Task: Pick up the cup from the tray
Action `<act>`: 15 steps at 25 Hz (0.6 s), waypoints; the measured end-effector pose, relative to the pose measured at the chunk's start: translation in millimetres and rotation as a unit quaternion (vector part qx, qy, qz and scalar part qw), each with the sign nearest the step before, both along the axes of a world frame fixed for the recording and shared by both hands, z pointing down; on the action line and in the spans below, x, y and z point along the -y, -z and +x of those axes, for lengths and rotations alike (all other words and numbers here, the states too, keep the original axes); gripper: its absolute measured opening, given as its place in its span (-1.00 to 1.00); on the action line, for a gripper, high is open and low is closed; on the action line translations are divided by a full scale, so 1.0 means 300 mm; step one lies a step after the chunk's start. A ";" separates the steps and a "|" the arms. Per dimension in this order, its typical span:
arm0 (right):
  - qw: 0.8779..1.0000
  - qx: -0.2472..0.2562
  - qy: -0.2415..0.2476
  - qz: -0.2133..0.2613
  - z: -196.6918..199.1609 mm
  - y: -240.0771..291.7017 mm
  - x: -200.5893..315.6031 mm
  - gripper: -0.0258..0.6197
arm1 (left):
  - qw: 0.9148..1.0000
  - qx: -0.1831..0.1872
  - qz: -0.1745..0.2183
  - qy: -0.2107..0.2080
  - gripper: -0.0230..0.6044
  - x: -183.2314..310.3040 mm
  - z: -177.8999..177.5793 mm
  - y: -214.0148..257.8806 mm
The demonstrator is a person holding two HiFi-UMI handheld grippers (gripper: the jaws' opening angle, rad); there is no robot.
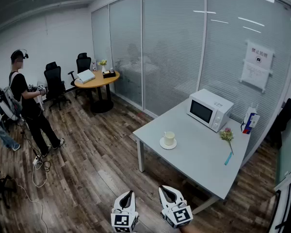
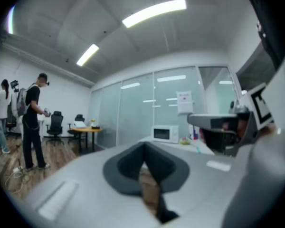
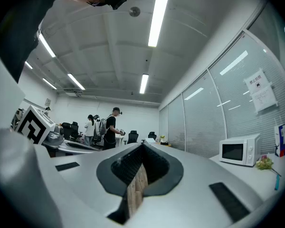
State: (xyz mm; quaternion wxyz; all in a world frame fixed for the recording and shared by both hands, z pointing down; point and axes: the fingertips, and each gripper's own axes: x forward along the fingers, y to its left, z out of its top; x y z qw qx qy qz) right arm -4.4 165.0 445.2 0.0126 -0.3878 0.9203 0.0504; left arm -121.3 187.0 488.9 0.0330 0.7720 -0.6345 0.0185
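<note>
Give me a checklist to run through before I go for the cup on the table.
1. Cup found, upright on its saucer: ok.
2. Room around the cup, with the microwave and flower standing apart from it: ok.
3. Left gripper open for a grasp: not ok, jaws together, nothing held.
4. Right gripper open for a grasp: not ok, jaws together, nothing held.
5. Grippers close to the cup: not ok, both are short of the table.
6. Cup empty or filled: cannot tell.
</note>
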 end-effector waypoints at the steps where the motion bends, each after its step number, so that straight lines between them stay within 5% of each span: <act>1: 1.000 -0.001 0.000 -0.001 0.005 -0.002 -0.008 -0.91 | 1.000 0.002 0.000 -0.001 -0.91 -0.007 0.003 0.001; 15: 1.000 -0.004 -0.012 -0.007 -0.030 0.034 -0.004 -0.91 | 1.000 -0.001 0.000 -0.006 -0.91 -0.003 -0.017 0.005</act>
